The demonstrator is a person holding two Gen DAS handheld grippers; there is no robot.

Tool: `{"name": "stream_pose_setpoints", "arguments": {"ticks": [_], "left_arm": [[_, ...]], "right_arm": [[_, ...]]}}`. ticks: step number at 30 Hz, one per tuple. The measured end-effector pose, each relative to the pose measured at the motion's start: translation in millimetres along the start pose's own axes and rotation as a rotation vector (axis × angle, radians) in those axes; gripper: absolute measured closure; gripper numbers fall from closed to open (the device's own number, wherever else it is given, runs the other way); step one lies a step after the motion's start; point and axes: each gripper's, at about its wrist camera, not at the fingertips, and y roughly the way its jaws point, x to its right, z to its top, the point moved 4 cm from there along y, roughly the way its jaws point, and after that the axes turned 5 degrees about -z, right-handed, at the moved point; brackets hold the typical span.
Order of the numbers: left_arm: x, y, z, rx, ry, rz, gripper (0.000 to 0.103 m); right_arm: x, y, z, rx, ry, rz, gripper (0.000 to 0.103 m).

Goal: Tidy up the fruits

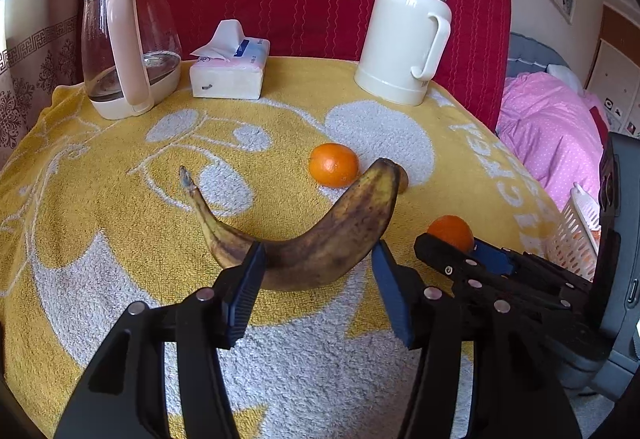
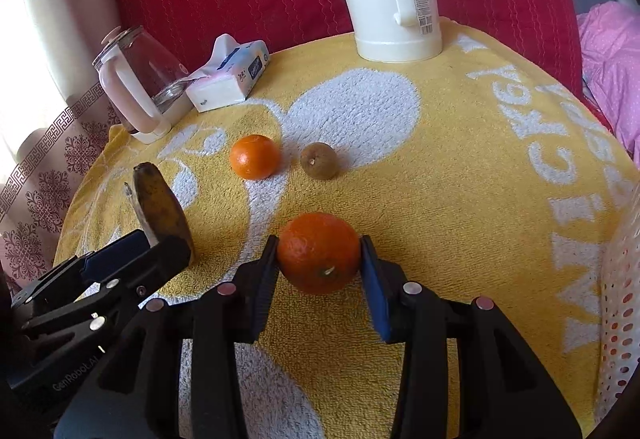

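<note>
**Two fruits between two grippers**

Right gripper [image 2: 320, 263] clamps an orange [image 2: 319, 252] over the yellow towel [image 2: 460, 199]. Left gripper [image 1: 318, 267] straddles the banana [image 1: 304, 243], pads clear. Beyond lie another orange [image 2: 254, 156] and a kiwi [image 2: 319, 161]; basket [image 2: 624, 299] at right.
</note>
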Motion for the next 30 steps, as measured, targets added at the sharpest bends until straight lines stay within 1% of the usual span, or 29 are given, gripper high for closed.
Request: {"name": "stream_pose_setpoints", "arguments": {"ticks": [2, 4, 6, 9, 12, 14, 15, 21, 23, 25, 30], "left_arm": [[-3, 2, 0, 0.002, 0.002, 0.013, 0.041], [-4, 4, -1, 0.002, 0.015, 0.033, 0.04], [-6, 8, -2, -0.007, 0.011, 0.037, 0.039], [-13, 14, -3, -0.029, -0.017, 0.048, 0.04], [-27, 21, -2, -0.067, -0.079, 0.023, 0.039], [-35, 23, -1, -0.083, -0.121, -0.02, 0.039], [-37, 23, -1, -0.083, -0.131, -0.03, 0.039], [-35, 21, 4, -0.062, -0.091, -0.022, 0.039], [-39, 18, 8, -0.045, -0.088, -0.004, 0.039], [-50, 17, 11, -0.041, -0.12, 0.0, 0.039], [-73, 17, 13, -0.057, -0.239, -0.008, 0.038]], "right_arm": [[3, 0, 0, 0.002, 0.018, 0.007, 0.062], [6, -1, 1, 0.007, 0.034, 0.005, 0.062], [9, 0, 1, 0.001, 0.047, 0.006, 0.062], [12, -1, 1, 0.001, 0.064, 0.009, 0.062], [12, -1, 1, 0.003, 0.073, 0.009, 0.062], [12, -2, 0, 0.006, 0.074, 0.01, 0.062], [12, -3, 0, 0.007, 0.075, 0.011, 0.062], [15, -3, 0, 0.009, 0.097, 0.018, 0.062], [15, -4, 0, 0.009, 0.101, 0.019, 0.062], [15, -4, 0, 0.012, 0.102, 0.021, 0.062], [15, -5, 0, 0.015, 0.104, 0.022, 0.062]]}}
